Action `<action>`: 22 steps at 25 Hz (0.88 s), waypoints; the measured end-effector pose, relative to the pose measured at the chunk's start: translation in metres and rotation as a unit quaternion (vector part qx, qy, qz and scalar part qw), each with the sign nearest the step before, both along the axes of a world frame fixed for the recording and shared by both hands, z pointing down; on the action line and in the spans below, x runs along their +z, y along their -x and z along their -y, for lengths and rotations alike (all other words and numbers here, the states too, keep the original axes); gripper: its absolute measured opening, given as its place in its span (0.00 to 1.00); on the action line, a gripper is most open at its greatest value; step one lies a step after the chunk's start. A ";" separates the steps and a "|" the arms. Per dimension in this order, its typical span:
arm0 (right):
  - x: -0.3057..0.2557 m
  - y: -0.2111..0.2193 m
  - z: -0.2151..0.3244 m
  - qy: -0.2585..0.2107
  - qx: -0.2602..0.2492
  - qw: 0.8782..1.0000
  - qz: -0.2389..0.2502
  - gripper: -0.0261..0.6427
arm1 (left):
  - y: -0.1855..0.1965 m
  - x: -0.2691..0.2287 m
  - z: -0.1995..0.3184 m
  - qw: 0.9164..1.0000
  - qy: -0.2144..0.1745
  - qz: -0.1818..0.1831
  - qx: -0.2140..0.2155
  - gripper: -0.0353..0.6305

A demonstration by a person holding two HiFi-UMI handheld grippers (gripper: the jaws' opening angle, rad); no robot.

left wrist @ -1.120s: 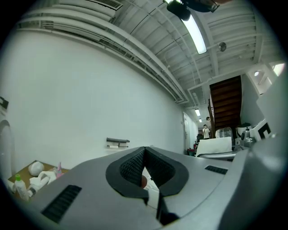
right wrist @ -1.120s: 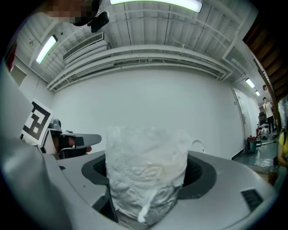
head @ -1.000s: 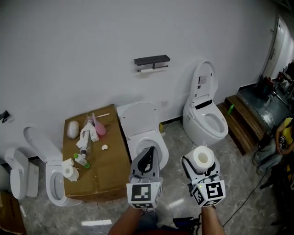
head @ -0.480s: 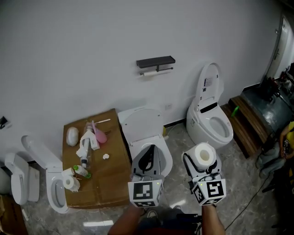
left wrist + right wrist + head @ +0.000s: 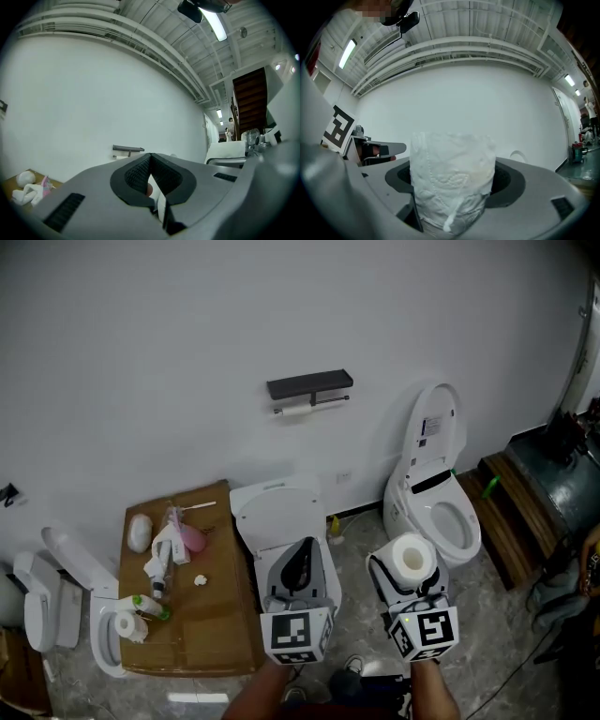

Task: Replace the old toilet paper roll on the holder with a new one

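Far left: two white ceramic toilets (image 5: 37, 601) stand side by side against the plain white wall (image 5: 187, 334), lids raised.

Cardboard: a flat brown cardboard box (image 5: 211, 624) lies on the floor between those toilets and the next one. It carries a spare white paper roll (image 5: 125, 624) at its near-left corner, a pink object (image 5: 192, 538) toward the back and a scatter of small white items.

Centre toilet: a white toilet with its lid up (image 5: 277, 517) sits just beyond the left gripper, against the wall.

Left gripper (image 5: 303, 547): held level and aimed at the wall. Its dark ribbed jaws are pressed together with nothing gripped between them.

Holder: a dark grey wall-mounted shelf with a bar beneath it (image 5: 309, 385) hangs high on the wall, above and between the centre toilet and the right-hand one, well apart from both grippers.

Old roll: a slim white roll (image 5: 298, 410), nearly used up, hangs on the bar under the shelf.

Right gripper (image 5: 411, 570): held level beside the left one, its jaws clamped on the new roll.

New roll: a full white embossed toilet paper roll (image 5: 452, 183) stands upright between the jaws, hollow core facing up.

Right: a white toilet with a tall raised lid (image 5: 436, 512) stands by the wall. Dark wooden steps (image 5: 511, 507) lie just beyond it.
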State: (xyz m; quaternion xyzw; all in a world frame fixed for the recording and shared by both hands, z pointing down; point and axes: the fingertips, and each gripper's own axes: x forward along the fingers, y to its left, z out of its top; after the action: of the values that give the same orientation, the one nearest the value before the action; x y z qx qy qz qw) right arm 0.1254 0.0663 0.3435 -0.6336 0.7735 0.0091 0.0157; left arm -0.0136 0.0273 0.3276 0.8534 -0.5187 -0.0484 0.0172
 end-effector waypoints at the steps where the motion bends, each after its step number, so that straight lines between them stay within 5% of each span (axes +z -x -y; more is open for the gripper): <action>1: 0.000 -0.009 0.008 0.001 -0.008 1.000 0.000 0.65 | -0.009 -0.001 0.006 1.000 0.001 -0.001 -0.006 0.06; 11: 0.012 -0.075 0.073 0.007 -0.056 0.998 0.024 0.65 | -0.062 0.009 0.058 0.998 0.012 0.005 -0.069 0.06; 22: 0.021 -0.055 0.153 0.013 -0.081 0.996 0.021 0.65 | -0.043 0.017 0.136 0.996 0.016 0.003 -0.091 0.06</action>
State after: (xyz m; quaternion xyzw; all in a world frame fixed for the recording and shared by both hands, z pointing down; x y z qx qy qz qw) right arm 0.1802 -0.0870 0.3646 -0.5688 0.8220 -0.0156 0.0241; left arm 0.0296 -0.1087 0.3451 0.8026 -0.5947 -0.0386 0.0247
